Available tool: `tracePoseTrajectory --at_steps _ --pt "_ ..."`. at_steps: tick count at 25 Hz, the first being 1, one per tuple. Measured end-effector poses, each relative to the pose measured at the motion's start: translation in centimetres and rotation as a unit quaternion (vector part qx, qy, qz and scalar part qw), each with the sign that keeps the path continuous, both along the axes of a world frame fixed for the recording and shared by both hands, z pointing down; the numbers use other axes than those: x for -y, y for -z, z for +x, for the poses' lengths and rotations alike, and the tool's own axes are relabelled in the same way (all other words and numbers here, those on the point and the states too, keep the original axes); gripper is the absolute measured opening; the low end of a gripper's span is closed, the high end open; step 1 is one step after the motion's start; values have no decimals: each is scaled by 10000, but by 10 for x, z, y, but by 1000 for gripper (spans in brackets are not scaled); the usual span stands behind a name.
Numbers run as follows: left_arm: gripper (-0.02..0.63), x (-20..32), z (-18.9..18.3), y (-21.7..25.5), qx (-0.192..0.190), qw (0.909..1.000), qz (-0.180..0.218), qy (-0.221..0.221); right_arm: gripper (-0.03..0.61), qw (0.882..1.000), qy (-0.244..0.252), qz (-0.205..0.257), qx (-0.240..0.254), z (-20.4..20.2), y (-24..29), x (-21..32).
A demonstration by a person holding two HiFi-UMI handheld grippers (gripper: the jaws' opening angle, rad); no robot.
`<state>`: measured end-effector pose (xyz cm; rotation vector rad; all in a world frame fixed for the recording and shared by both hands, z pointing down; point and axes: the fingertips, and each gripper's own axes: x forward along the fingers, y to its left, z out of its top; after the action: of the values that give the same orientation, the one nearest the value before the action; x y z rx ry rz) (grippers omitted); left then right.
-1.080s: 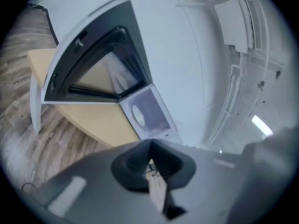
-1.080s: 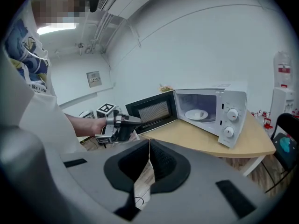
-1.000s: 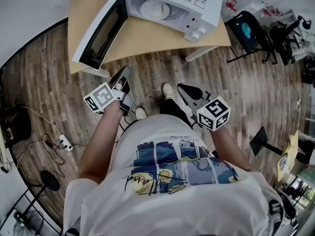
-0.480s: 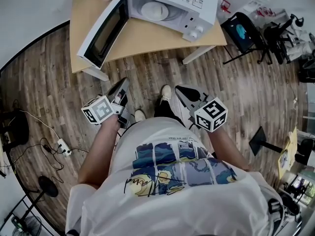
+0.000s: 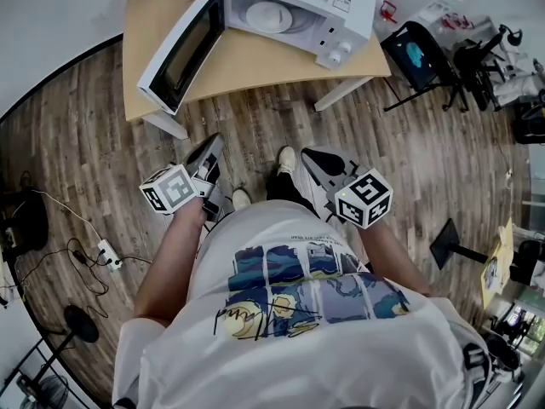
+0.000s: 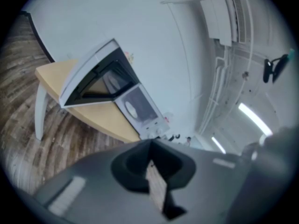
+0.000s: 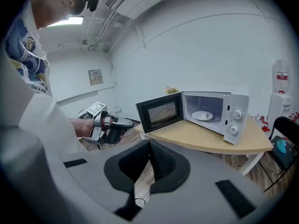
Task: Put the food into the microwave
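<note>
- Far left, on the wood floor (image 5: 85, 143): a power strip (image 5: 109, 250) with loose cables trailing from it.
- Left of centre: left gripper (image 5: 215, 143) held low in front of the body, over the floor, short of the bench (image 5: 247, 62) and apart from it. Fingers (image 6: 140, 157) pressed together at the tips, nothing between them. Marker cube (image 5: 168, 188) at the rear, just above the forearm.
- Top centre, on the bench: white microwave (image 5: 324, 7), door (image 5: 179, 54) swung wide open to the left. Inside the cavity, a white round dish (image 5: 268, 15) lying flat; cannot tell whether food sits on it. Control knobs on the panel at the right side of the cavity.
- Centre, below the bench edge: two light shoes (image 5: 289, 156) on the floor between the grippers.
- Right of centre: right gripper (image 5: 308, 152) level with the left one, also over the floor and well short of the microwave. Fingers (image 7: 161, 162) closed tip to tip, empty. In the right gripper view, pointed toward the open microwave, with the left gripper in a hand at the left.
- Bottom centre: white shirt (image 5: 289, 313) with a printed picture.
- Upper right, beside the bench: a black chair (image 5: 417, 54).
</note>
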<state>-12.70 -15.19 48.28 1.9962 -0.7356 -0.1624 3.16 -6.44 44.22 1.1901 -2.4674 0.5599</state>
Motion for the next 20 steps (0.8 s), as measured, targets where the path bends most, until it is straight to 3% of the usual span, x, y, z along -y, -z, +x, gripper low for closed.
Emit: tracePoseTrajectory --at_steps 20 --pt "8 -10 -30 -1 -24 10000 18 93 6 9991 338 59 -256 -28 1 -3"
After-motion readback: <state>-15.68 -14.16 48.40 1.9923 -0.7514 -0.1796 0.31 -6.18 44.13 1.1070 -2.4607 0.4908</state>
